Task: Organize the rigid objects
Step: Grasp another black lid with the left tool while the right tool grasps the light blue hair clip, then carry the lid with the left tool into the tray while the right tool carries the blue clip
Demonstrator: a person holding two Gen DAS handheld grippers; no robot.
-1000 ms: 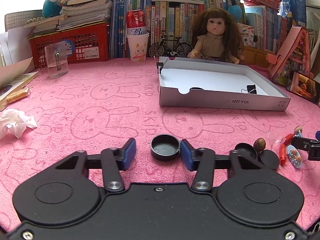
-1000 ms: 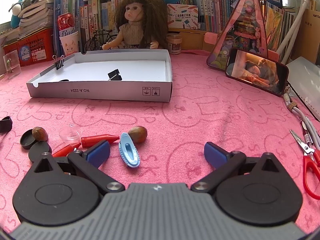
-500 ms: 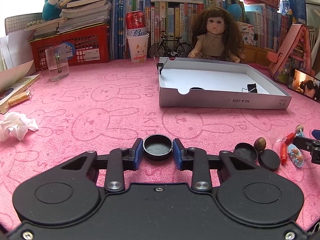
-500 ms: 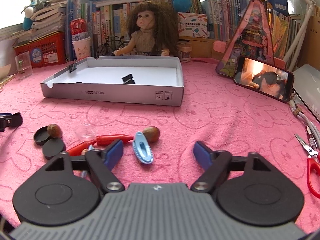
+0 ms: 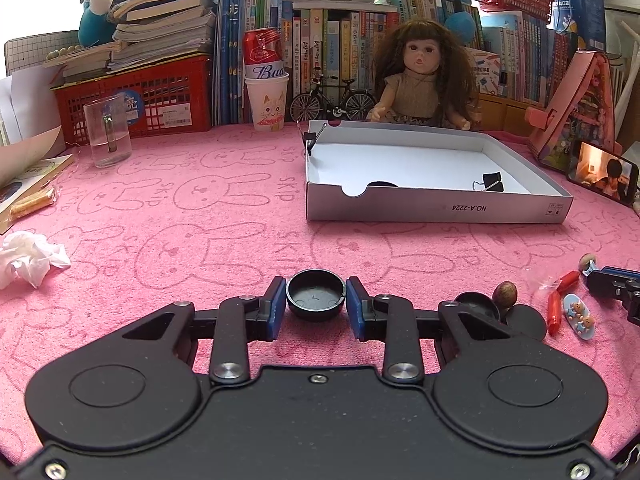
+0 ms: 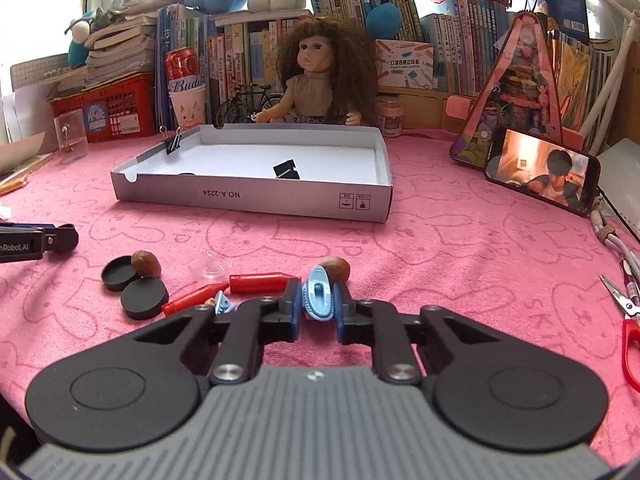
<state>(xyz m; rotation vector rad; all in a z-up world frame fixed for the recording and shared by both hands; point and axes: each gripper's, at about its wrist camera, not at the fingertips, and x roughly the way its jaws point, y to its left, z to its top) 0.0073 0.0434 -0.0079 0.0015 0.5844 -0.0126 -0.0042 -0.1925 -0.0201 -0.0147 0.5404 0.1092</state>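
Observation:
My left gripper is shut on a round black cap, held low over the pink cloth. My right gripper is shut on a light blue hair clip that lies on the cloth. Beside it lie two red crayons, two nuts, two more black caps and a small clear lid. The white cardboard box stands further back; it holds a black binder clip and a dark round item. The box also shows in the right wrist view.
A phone leans against a pink stand at the right. Red scissors and a cable lie at the right edge. A glass cup, crumpled tissue and papers are at the left. A doll, books and a red basket line the back.
Both grippers closed from open: the left onto the black cap, the right onto the blue hair clip after shifting left towards it.

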